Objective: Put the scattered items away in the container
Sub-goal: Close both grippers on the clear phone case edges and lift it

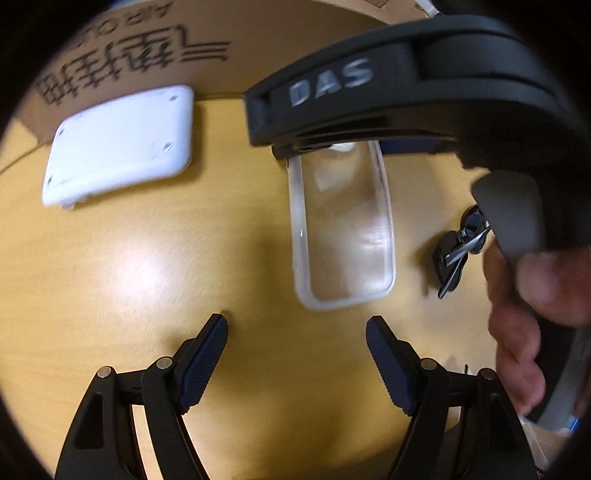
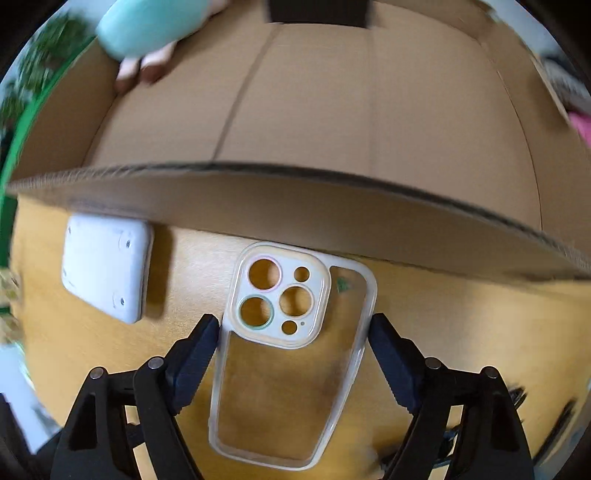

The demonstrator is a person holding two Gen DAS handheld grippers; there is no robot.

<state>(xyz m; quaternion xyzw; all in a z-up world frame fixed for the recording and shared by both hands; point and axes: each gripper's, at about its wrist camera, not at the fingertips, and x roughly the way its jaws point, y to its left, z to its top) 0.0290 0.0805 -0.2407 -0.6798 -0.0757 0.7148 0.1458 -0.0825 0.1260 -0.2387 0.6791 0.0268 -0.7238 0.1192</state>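
The task looks to be in its early or middle part. In the right wrist view one soft toy, turquoise with pink feet, already lies inside the cardboard box, at its far left corner; the rest of the box floor that I can see is bare.

Three things are not yet tidied, and they lie on the wooden surface in front of the near wall of the box. The clear phone case lies flat, with its camera end close under the box edge. The white flat device rests to the left of it, very near the box wall. A black binder clip sits to the right of the case, seen in the left wrist view.

The right gripper points down over the phone case, with one finger at each long side. The fingers are released; the left one seems just at the case edge, but I judge it is not yet clamped. The left gripper hangs over the bare surface near the case, its fingers apart and grasping nothing.

So the phone case is probably the next item to go in, then the white device and the clip remain.
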